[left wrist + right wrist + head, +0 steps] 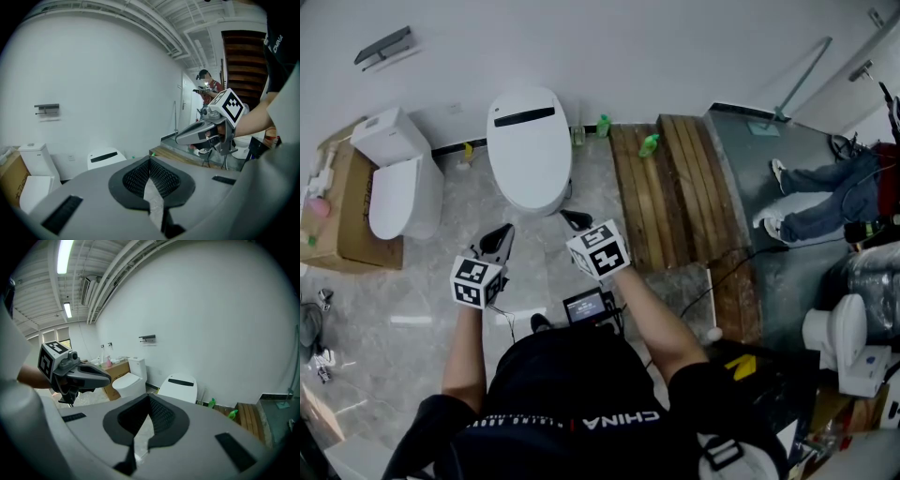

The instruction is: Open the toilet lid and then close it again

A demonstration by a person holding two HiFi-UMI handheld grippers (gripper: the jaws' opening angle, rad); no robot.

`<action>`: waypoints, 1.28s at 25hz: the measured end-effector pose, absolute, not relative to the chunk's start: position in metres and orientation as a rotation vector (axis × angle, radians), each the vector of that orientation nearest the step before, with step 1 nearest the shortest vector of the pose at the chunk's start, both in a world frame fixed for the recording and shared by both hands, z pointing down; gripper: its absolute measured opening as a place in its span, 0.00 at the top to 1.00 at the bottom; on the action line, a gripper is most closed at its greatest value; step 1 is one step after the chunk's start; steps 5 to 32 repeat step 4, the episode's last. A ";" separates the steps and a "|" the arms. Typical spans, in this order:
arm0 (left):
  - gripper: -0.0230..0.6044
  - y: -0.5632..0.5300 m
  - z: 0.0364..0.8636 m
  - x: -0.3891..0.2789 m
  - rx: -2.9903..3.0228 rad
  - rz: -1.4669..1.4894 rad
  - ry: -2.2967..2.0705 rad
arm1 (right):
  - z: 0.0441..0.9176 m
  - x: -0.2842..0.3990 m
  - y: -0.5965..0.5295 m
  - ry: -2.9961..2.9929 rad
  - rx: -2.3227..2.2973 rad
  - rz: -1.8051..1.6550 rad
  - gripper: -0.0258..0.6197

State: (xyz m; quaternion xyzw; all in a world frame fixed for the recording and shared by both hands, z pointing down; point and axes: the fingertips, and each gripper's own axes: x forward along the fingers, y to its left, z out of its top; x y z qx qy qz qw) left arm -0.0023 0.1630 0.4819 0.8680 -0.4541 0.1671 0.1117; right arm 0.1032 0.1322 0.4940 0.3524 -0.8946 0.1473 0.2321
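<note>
A bare white wall (pixel 656 47) rises behind a grey marbled floor (pixel 394 347), and against it stands the white oval toilet with a black strip near its back edge (pixel 530 112). Its smooth white lid (pixel 532 164) lies flat down over the bowl. The person faces it with the left tool (pixel 501 240) and the right tool (pixel 575 221) held out in front, both short of the toilet's front rim and touching nothing. Each tool's jaws are clenched together and empty. A second white toilet with a cistern (pixel 394 183) sits off to the left beside a brown cardboard box (pixel 337 225), and weathered wooden planks (pixel 666 187) lie to the right.

On progress, a closed lid with both tools clear of it fits either end of the job: nothing begun, or opened and shut again. The pictures do not decide between the two. If it is the start, everything is left: catch the lid's front lip, swing it up towards the wall, then lower it back
</note>
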 end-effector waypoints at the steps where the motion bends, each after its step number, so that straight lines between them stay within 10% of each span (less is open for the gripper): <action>1: 0.95 0.163 0.482 -0.001 2.550 0.492 -1.335 | 0.493 0.104 0.133 -2.456 0.962 0.411 0.94; 32: 0.95 0.162 0.480 0.001 2.553 0.497 -1.339 | 0.492 0.106 0.132 -2.459 0.960 0.410 0.94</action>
